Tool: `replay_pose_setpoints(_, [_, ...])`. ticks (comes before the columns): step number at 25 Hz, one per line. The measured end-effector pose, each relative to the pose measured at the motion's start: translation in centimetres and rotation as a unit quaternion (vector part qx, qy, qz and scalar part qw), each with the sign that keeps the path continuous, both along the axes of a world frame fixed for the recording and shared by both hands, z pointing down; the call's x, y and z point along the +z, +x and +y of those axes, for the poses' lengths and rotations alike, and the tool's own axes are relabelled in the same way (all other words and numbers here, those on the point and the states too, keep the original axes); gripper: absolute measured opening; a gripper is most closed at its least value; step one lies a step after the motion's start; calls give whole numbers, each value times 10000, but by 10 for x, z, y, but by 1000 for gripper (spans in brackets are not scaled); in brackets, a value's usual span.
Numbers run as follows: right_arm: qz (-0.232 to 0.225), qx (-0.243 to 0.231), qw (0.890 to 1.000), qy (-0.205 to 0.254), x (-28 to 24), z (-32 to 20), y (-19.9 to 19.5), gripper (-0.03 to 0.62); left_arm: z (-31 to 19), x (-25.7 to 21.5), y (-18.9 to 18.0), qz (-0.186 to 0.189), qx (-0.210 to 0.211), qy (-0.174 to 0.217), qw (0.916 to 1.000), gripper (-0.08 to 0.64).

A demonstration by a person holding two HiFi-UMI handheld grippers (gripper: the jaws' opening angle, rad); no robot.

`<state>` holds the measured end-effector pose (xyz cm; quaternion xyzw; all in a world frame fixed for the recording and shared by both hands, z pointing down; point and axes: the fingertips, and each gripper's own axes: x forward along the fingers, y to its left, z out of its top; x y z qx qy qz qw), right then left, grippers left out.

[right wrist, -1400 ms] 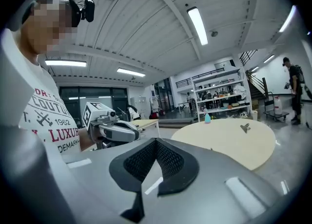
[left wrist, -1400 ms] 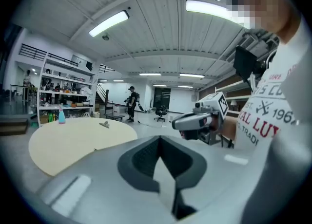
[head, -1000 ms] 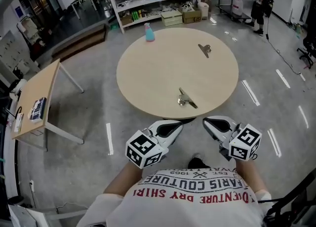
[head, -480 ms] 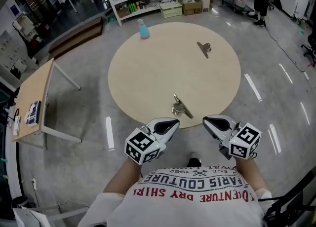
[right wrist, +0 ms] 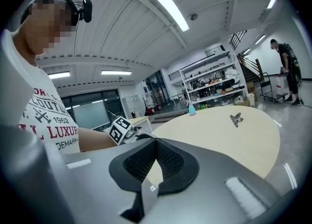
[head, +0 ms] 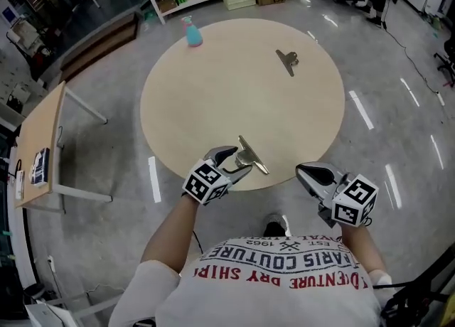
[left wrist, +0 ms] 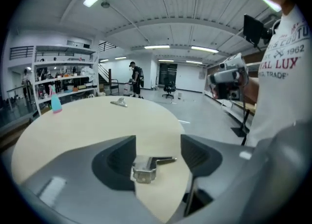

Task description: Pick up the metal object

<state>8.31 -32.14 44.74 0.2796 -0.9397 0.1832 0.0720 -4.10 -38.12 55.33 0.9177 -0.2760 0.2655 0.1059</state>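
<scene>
Round wooden table (head: pixel 213 98) — near-edge metal clip (head: pixel 249 156), far metal clip (head: pixel 286 60), blue spray bottle (head: pixel 190 33).

The right gripper (right wrist: pixel 156 142) has its black ribbed pads touching at the tips, with nothing caught between them; pale tabletop shows through the small gap lower down. Beyond lies the round table (right wrist: pixel 243 145), bearing a metal clip (right wrist: pixel 237 119) towards its far side and a blue spray bottle (right wrist: pixel 191 108) at its far edge. To the left, a bare forearm (right wrist: pixel 92 139) leads to the left gripper's marker cube (right wrist: pixel 119 129). Shelving (right wrist: pixel 214 86) stands behind
</scene>
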Motion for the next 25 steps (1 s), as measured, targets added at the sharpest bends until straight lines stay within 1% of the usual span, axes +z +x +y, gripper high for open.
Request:
replay_pose_setpoints(2, [46,59,9999,-103,5,-6,8,1,-12,27,-2,-105,0,-228,9997,295])
replay_pose_setpoints(4, [83,107,9997,-199,12,-10,14,0,-16,50,-1,-309,101,-347,9989,321])
replay_pose_setpoints(8, [77,195,9991,-357,23,-18,23,1,-25,90,1,-953,273,-351,9945,359])
replay_pose_setpoints(11, [102,210,9988,-436,29,-24,25,0,-28,112,3,-1162,380,-510,9912,360])
replay_pose_setpoints(13, [114,213,9986,-473,31,-27,26,0,-31,118,4,-1273,437,-488,9897,360])
replay_pose_setpoints(14, [120,217,9985,-491,32,-28,26,0,-33,120,4,-1316,431,-458,9893,352])
replay_pose_setpoints(16, [134,210,9983,-521,34,-27,25,0,-34,122,4,-1321,377,-465,9894,285])
replay_pose_setpoints(21, [179,164,9981,-558,37,-24,18,0,-35,124,5,-1188,201,-564,9911,284])
replay_pose_setpoints(23, [194,163,9982,-551,37,-24,16,0,-36,124,4,-1182,144,-559,9913,282])
replay_pose_setpoints(25, [246,168,9982,-513,37,-24,14,0,-37,124,2,-1131,1,-530,9922,282])
